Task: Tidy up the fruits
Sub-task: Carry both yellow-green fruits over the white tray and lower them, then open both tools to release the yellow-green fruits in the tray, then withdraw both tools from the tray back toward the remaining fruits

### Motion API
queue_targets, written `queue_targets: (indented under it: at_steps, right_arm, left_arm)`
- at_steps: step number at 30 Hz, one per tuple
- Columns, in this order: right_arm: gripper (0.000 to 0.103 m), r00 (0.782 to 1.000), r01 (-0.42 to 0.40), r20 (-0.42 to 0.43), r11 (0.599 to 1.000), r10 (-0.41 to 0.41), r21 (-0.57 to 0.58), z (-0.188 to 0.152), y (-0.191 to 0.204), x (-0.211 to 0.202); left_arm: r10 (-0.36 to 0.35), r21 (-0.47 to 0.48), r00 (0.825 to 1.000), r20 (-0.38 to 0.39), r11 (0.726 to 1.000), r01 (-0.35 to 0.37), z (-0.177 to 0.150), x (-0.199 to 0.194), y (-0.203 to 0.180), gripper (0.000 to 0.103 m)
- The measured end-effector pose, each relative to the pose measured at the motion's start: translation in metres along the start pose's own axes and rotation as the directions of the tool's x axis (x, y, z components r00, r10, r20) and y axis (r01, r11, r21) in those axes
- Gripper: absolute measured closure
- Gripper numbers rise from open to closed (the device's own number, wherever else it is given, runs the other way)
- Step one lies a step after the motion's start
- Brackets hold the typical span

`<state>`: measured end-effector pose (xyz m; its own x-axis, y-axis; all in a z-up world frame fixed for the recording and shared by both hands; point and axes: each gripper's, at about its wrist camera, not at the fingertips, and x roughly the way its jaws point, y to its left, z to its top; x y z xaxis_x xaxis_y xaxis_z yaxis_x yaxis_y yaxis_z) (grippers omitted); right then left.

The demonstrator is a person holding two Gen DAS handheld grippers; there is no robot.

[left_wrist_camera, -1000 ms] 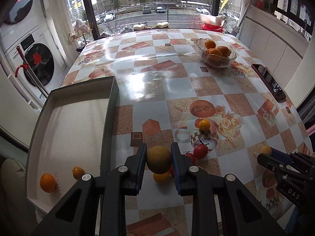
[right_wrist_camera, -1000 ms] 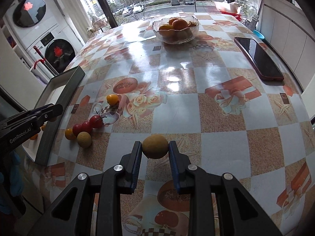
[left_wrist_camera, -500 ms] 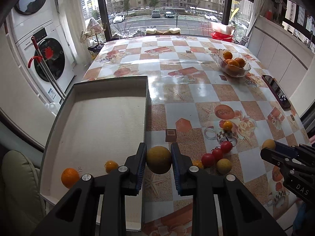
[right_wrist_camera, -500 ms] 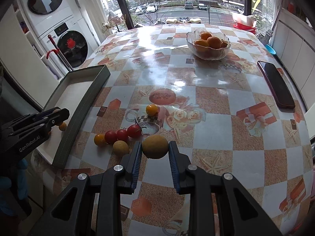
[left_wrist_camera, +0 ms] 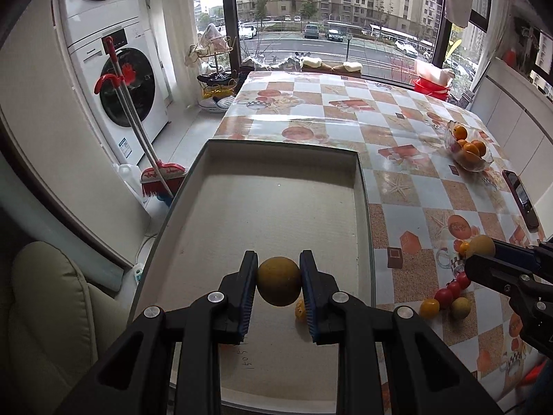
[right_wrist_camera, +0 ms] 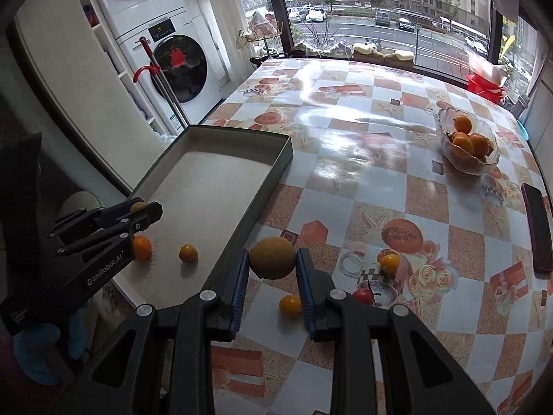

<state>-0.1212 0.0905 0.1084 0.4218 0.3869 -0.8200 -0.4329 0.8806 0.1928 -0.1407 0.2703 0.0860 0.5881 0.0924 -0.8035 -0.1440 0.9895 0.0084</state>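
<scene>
Nearest the left wrist lens, left gripper (left_wrist_camera: pixel 278 282) nearly closed, pads clamped on a round yellow-brown fruit (left_wrist_camera: pixel 278 280), held clear above the floor of the grey tray (left_wrist_camera: pixel 363 207). Compared with a second ago: same fruit then hung over the tablecloth at the tray's edge, now sits over the tray's near end, so carry across the rim looks done. Small orange fruit (left_wrist_camera: pixel 300 309) on the tray floor just under the right pad, at about 4 o'clock of the held fruit. Nearest the right wrist lens, right gripper (right_wrist_camera: pixel 273 264) likewise almost shut on a second yellow-brown fruit (right_wrist_camera: pixel 272 257), aloft just outside the tray's long wall; a second ago over open table further right, now close to the rim at 10 o'clock. Grip width unchanged on both, no slip visible. Further out at 3 o'clock of the left gripper, loose group remaining on the table (left_wrist_camera: pixel 397 186): yellow tomato (left_wrist_camera: pixel 429 307), red tomatoes (left_wrist_camera: pixel 449 292), pale round fruit (left_wrist_camera: pixel 461 307). In the tray, seen from the right wrist: orange (right_wrist_camera: pixel 142 247) and small orange fruit (right_wrist_camera: pixel 188 253). Far at 1 o'clock, glass bowl (left_wrist_camera: pixel 482 166) of oranges, dark phone (left_wrist_camera: pixel 522 199) beside it. Judgement: left fruit ready for lowering and release; right needs to clear the wall first. Several fruits left to move.
</scene>
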Motion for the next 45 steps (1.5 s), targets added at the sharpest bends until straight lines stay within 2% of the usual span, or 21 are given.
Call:
queue_targets:
  at_steps: [5, 9, 12, 18, 24, 25, 26, 27, 28, 30, 33, 35, 37, 41, 45]
  right_arm:
    - [0.073, 0.999, -0.052, -0.003, 0.997, 0.051, -0.052, 0.026, 0.033, 0.013]
    - [0.073, 0.993, -0.112, -0.037, 0.993, 0.111, -0.035, 0.051, 0.051, 0.032]
    - [0.073, 0.992, -0.117, -0.060, 0.992, 0.115, -0.038, 0.063, 0.060, 0.052]
    - [0.073, 0.980, -0.117, -0.161, 0.993, 0.115, -0.006, 0.050, 0.063, 0.100]
    - [0.072, 0.970, -0.132, -0.208, 0.991, 0.126, -0.016, 0.044, 0.065, 0.118]
    - [0.064, 0.970, -0.134, -0.207, 0.991, 0.128, -0.015, 0.044, 0.064, 0.118]
    - [0.045, 0.970, -0.138, -0.206, 0.990, 0.133, -0.013, 0.045, 0.063, 0.117]
    - [0.033, 0.971, -0.139, -0.200, 0.990, 0.134, -0.008, 0.046, 0.062, 0.115]
    - [0.020, 0.972, -0.139, -0.190, 0.990, 0.136, -0.005, 0.047, 0.061, 0.112]
    - [0.020, 0.979, -0.126, -0.162, 0.992, 0.122, -0.016, 0.049, 0.060, 0.102]
    - [0.012, 0.991, -0.098, -0.093, 0.995, 0.097, -0.005, 0.055, 0.050, 0.080]
    - [0.000, 0.997, -0.070, -0.038, 0.997, 0.071, 0.026, 0.058, 0.035, 0.062]
    - [0.000, 0.998, -0.056, 0.013, 0.996, 0.056, 0.072, 0.056, 0.014, 0.044]
    - [0.000, 0.999, 0.018, 0.040, 0.987, -0.025, 0.163, 0.037, -0.033, 0.020]
    - [0.000, 0.989, 0.147, -0.002, 0.962, -0.150, 0.231, 0.002, -0.083, 0.010]
  left_arm:
    - [0.026, -0.030, 1.000, -0.008, 0.999, -0.027, 0.004, 0.009, 0.022, 0.076]
    - [0.037, -0.043, 0.999, -0.028, 0.998, -0.038, 0.004, 0.020, 0.033, 0.076]
    - [0.039, -0.047, 0.998, -0.053, 0.998, -0.042, 0.003, 0.032, 0.037, 0.076]
    - [0.037, -0.038, 0.993, -0.110, 0.998, -0.042, -0.007, 0.057, 0.036, 0.076]
    - [0.039, -0.034, 0.990, -0.134, 0.998, -0.044, -0.017, 0.067, 0.036, 0.075]
    - [0.042, -0.032, 0.989, -0.140, 0.998, -0.047, -0.018, 0.067, 0.037, 0.072]
    - [0.043, -0.031, 0.989, -0.143, 0.998, -0.048, -0.018, 0.068, 0.037, 0.047]
    - [0.054, -0.032, 0.990, -0.130, 0.998, -0.059, -0.018, 0.065, 0.038, 0.013]
    - [0.062, -0.044, 0.994, -0.090, 0.997, -0.066, -0.019, 0.058, 0.040, 0.005]
    - [0.064, -0.050, 0.998, -0.023, 0.997, -0.065, -0.017, 0.044, 0.042, 0.003]
    - [0.067, -0.034, 0.998, 0.001, 0.997, -0.067, -0.009, 0.030, 0.041, 0.003]
    - [0.056, -0.019, 0.998, 0.040, 0.998, -0.055, -0.007, 0.016, 0.038, 0.003]
    - [0.038, 0.005, 0.997, 0.065, 0.999, -0.038, -0.010, 0.005, 0.031, 0.003]
    - [-0.012, 0.060, 0.996, 0.083, 0.998, 0.007, -0.029, -0.011, 0.005, 0.003]
    - [-0.076, 0.161, 0.995, 0.071, 0.985, 0.064, -0.058, -0.022, -0.043, 0.003]
